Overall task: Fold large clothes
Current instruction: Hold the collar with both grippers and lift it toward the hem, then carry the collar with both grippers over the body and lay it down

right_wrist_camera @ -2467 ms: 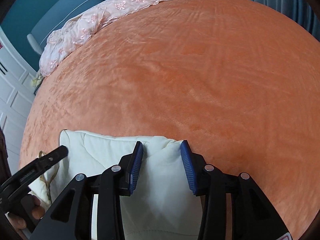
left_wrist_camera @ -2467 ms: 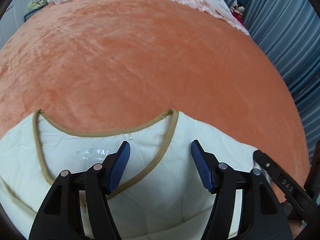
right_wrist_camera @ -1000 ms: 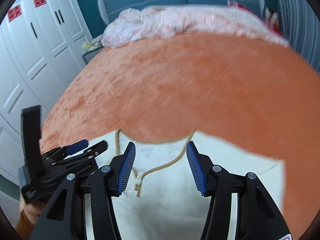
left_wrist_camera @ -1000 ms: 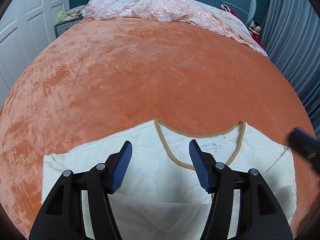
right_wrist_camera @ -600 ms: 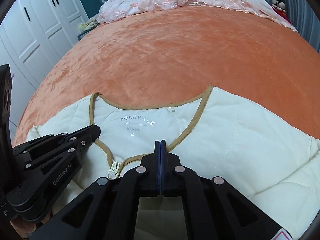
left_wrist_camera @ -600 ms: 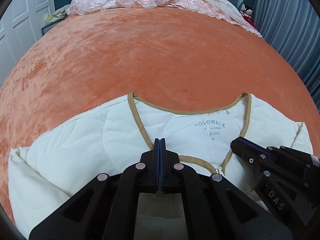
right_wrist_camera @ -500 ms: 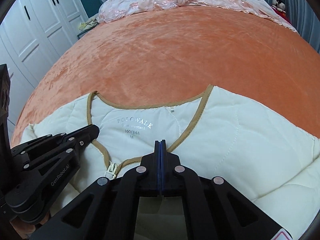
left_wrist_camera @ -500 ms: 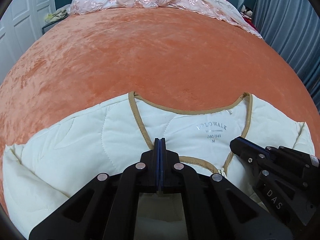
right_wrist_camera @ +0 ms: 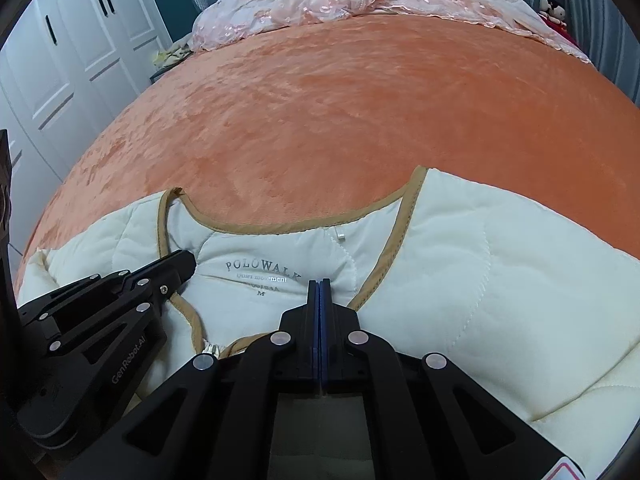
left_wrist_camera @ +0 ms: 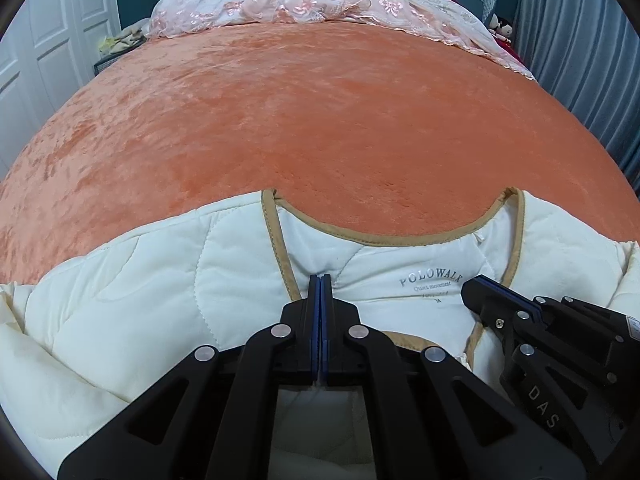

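Orange bedspread (left_wrist_camera: 320, 128) spreads beyond the cream jacket (left_wrist_camera: 140, 280), pink quilt (left_wrist_camera: 312, 0) behind.

A home bedroom: orange-blanketed bed (left_wrist_camera: 320, 120), white wardrobe doors (right_wrist_camera: 72, 48), blue curtains (left_wrist_camera: 580, 60).

A cream quilted jacket (left_wrist_camera: 160, 300) with tan neckline trim lies on an orange velvet bed cover (left_wrist_camera: 320, 120); the left claw (left_wrist_camera: 320, 280) is closed, its blue pads meeting over the collar lining; the right claw (left_wrist_camera: 486, 290) rests beside the POLOWALK label (left_wrist_camera: 432, 278); pink lace bedding (left_wrist_camera: 320, 0) lies beyond.
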`<action>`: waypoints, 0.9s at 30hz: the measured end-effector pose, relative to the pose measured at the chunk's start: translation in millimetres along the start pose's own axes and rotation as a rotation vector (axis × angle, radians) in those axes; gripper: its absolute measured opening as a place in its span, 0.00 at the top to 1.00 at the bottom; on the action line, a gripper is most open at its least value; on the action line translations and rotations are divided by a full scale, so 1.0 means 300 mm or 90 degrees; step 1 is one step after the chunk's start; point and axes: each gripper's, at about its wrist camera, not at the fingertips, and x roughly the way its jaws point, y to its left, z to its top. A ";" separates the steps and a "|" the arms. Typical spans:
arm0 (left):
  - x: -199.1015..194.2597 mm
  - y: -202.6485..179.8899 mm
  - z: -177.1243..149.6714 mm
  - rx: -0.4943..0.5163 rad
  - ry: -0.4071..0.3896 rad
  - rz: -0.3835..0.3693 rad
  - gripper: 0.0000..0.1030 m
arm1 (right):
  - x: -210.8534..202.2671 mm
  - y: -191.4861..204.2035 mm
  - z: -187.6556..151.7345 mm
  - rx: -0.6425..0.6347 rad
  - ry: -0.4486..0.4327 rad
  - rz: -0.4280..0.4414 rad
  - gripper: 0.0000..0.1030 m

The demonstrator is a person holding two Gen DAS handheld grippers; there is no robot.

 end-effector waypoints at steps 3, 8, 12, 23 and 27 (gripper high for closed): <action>0.006 -0.007 0.002 0.000 -0.004 0.011 1.00 | 0.002 0.002 -0.001 -0.001 -0.007 -0.003 1.00; 0.011 -0.025 0.001 0.017 -0.012 0.039 1.00 | 0.004 0.010 -0.002 -0.011 -0.014 -0.013 1.00; 0.009 -0.031 0.000 0.024 -0.017 0.046 1.00 | -0.002 0.001 -0.003 -0.007 -0.022 0.002 1.00; -0.148 0.060 -0.018 -0.108 -0.065 0.092 1.00 | -0.232 -0.147 -0.078 0.163 -0.173 -0.007 1.00; -0.351 0.100 -0.081 -0.129 -0.107 0.082 0.98 | -0.374 -0.140 -0.136 0.115 -0.156 0.039 1.00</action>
